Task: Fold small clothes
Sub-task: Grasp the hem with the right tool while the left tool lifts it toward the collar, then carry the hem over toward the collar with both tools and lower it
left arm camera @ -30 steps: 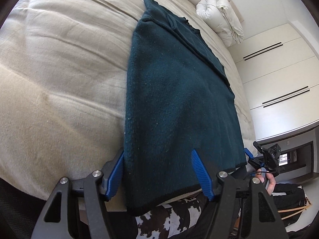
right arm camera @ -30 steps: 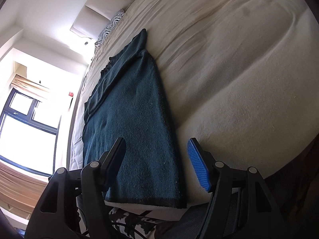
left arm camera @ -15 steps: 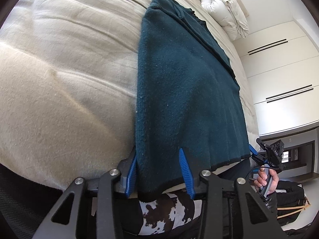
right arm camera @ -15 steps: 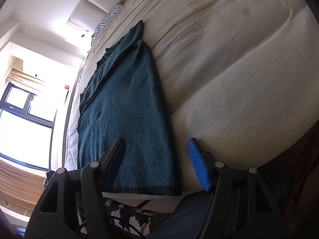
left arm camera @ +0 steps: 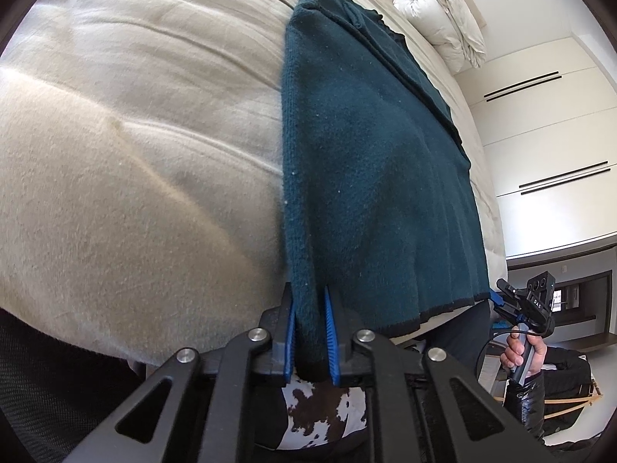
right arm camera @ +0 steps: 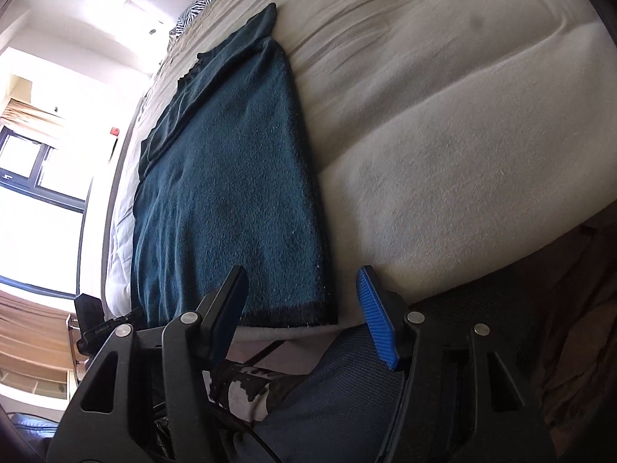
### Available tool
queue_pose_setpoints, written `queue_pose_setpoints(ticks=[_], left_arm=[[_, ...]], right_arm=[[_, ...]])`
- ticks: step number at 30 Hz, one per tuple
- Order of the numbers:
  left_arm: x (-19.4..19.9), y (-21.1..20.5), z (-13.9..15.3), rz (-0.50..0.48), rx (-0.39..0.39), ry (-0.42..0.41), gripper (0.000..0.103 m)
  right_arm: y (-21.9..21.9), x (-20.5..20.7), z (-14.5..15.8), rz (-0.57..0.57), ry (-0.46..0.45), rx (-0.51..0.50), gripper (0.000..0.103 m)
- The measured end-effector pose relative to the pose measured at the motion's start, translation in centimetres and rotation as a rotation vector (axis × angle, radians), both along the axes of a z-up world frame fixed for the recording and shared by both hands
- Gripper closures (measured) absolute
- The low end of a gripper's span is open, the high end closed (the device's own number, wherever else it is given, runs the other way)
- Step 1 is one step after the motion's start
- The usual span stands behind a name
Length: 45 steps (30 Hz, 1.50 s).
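A dark teal knitted garment (left arm camera: 370, 177) lies lengthwise on a beige bed (left arm camera: 135, 162), its black-trimmed hem at the near edge. My left gripper (left arm camera: 309, 332) is shut on the garment's near left hem corner, with the fabric pinched between the blue pads. In the right wrist view the same garment (right arm camera: 231, 200) lies flat, and my right gripper (right arm camera: 304, 316) is open around its near right hem corner without touching it. The right gripper also shows in the left wrist view (left arm camera: 516, 308), held in a hand beside the hem.
A rolled white duvet (left arm camera: 443, 19) lies at the far end of the bed. A zebra-print pillow (right arm camera: 204, 4) sits by the headboard. White wardrobe doors (left arm camera: 547, 135) stand to the right, a bright window (right arm camera: 38, 177) to the left. The person's legs are below the bed edge.
My left gripper has closed from wide open onto the garment's left hem corner. My right gripper has stayed open and moved slightly closer to the right hem corner.
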<state>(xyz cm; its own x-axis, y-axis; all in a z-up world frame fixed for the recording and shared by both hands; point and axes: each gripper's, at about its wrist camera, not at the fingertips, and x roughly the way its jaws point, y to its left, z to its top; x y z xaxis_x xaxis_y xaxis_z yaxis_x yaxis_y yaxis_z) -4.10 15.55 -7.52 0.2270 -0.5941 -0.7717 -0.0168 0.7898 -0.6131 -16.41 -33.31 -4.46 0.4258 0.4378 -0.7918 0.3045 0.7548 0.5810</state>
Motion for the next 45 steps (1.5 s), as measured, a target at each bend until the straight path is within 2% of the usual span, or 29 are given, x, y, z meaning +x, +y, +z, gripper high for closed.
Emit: queue_pose_setpoints(ticks=[5, 7, 10, 13, 15, 18, 23, 26, 35, 45], left_arm=[[-0.1, -0.6, 0.2, -0.014, 0.011, -0.001, 0.09], [-0.2, -1.0, 0.2, -0.025, 0.018, 0.0, 0.094], [-0.2, -1.2, 0.3, -0.041, 0.028, -0.004, 0.095], [-0.3, -1.0, 0.3, -0.039, 0.026, -0.014, 0.096], [-0.4, -0.9, 0.2, -0.033, 0.024, -0.019, 0.096], [-0.6, -0.7, 0.3, -0.028, 0.022, -0.027, 0.096], [-0.6, -0.1, 0.9, -0.02, -0.009, -0.048, 0.097], [-0.5, 0.4, 1.7, -0.008, -0.048, -0.071, 0.097], [1.2, 2.6, 5.0, 0.073, -0.276, -0.174, 0.097], [5.1, 3.8, 6.4, 0.173, -0.392, -0.2, 0.097]], right_arm=[[-0.1, 0.3, -0.8, -0.004, 0.016, 0.013, 0.06], [0.1, 0.4, -1.0, 0.003, 0.02, 0.02, 0.063], [0.1, 0.7, -1.4, 0.007, 0.027, 0.023, 0.07], [0.1, 0.8, -1.6, 0.013, 0.027, 0.026, 0.072], [0.1, 0.8, -1.8, 0.017, 0.042, 0.017, 0.084], [0.2, 0.9, -1.9, 0.019, 0.051, 0.008, 0.093], [0.8, 1.0, -1.2, 0.028, 0.034, -0.002, 0.096], [0.9, 1.2, -0.1, 0.021, -0.014, 0.036, 0.096], [0.9, 3.4, 3.8, -0.03, -0.183, 0.208, 0.096], [-0.1, 8.3, 5.9, -0.108, -0.274, 0.297, 0.096]])
